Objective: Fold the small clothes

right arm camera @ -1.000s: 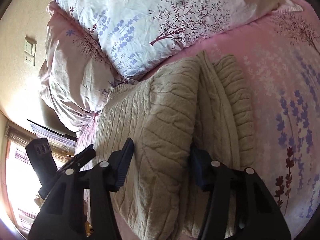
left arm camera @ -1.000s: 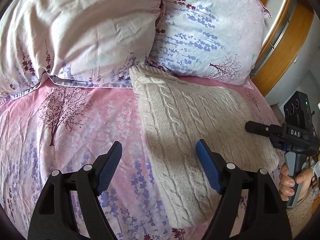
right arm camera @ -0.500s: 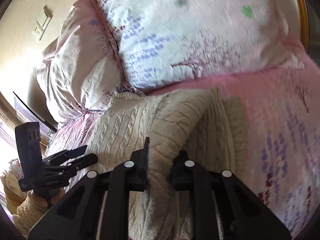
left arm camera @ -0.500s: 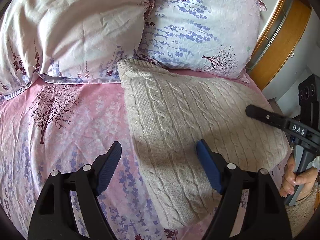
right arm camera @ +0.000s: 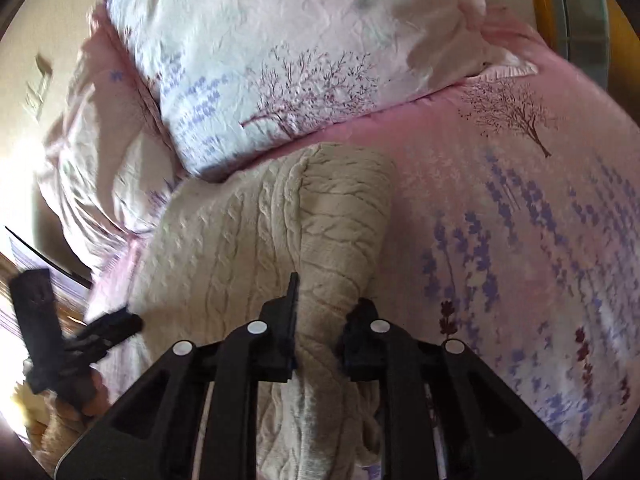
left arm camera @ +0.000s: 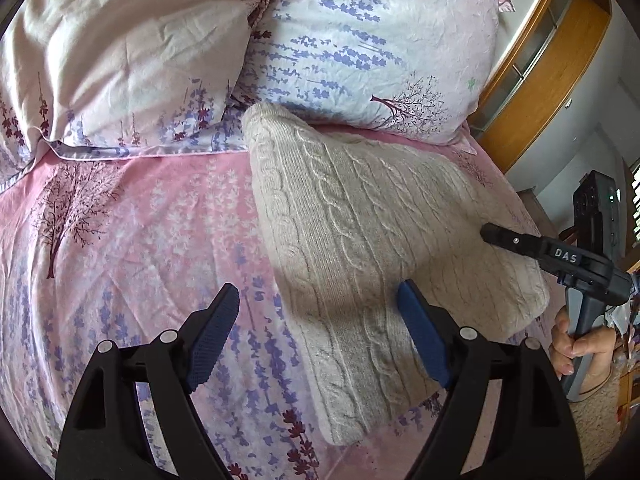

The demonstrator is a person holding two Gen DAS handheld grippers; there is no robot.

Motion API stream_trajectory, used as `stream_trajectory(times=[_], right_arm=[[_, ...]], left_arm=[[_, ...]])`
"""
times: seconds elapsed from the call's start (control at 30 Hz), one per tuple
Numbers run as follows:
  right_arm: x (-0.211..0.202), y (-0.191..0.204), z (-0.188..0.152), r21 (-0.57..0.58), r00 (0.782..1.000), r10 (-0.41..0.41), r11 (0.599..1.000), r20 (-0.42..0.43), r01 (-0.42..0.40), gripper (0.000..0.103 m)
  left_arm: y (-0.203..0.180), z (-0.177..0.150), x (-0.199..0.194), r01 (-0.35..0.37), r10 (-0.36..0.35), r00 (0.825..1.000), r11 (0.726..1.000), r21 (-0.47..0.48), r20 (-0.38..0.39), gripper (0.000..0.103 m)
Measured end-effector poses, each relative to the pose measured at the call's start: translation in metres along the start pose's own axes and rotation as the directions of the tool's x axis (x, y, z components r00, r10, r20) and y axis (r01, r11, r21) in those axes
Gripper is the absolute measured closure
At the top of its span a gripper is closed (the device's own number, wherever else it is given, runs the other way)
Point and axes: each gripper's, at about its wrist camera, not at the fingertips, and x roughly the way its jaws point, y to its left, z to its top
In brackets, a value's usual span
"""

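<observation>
A cream cable-knit sweater (left arm camera: 360, 240) lies folded on the pink floral bedsheet (left arm camera: 140, 220), its far corner against the pillows. My left gripper (left arm camera: 320, 332) is open and empty, hovering above the sweater's near left edge. My right gripper (right arm camera: 326, 320) is shut on a bunched fold of the sweater (right arm camera: 280, 240) at its right edge and lifts it. The right gripper also shows in the left wrist view (left arm camera: 490, 232) at the sweater's right side. The left gripper shows at the left of the right wrist view (right arm camera: 128, 322).
Two floral pillows (left arm camera: 360, 40) lie at the head of the bed behind the sweater. A wooden headboard or cabinet (left arm camera: 540, 80) stands at the far right. The bed's edge runs along the right, beside the hand holding the right gripper.
My right gripper closed on the sweater's edge and lifted the fold. The left gripper stayed open and shifted slightly over the sweater's left edge.
</observation>
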Motion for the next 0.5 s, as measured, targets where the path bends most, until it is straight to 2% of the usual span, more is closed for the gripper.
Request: stream_trajectory(times=[0.07, 0.2, 0.3, 0.43, 0.5], right_arm=[[-0.004, -0.002, -0.001, 0.011, 1.0, 0.012, 1.0, -0.014, -0.011, 0.076], [-0.017, -0.01, -0.013, 0.026, 0.999, 0.038, 0.999, -0.031, -0.037, 0.069], [-0.029, -0.017, -0.028, 0.035, 0.997, 0.065, 0.997, -0.036, -0.064, 0.069], [-0.032, -0.015, -0.038, 0.023, 0.994, 0.087, 0.996, -0.059, -0.085, 0.07], [-0.029, -0.011, -0.04, 0.003, 0.996, 0.069, 0.998, -0.059, -0.069, 0.081]], left_arm=[[0.003, -0.001, -0.001, 0.007, -0.007, 1.0, 1.0, -0.012, -0.003, 0.02], [0.01, -0.004, -0.008, 0.026, -0.026, 1.0, 0.999, -0.035, -0.002, 0.021], [0.015, -0.005, -0.009, 0.043, -0.044, 0.999, 0.998, -0.054, -0.007, 0.021], [0.011, -0.006, -0.009, 0.022, -0.022, 1.0, 0.999, -0.037, -0.008, 0.021], [0.007, -0.006, -0.008, 0.01, -0.011, 1.0, 0.999, -0.031, -0.012, 0.021]])
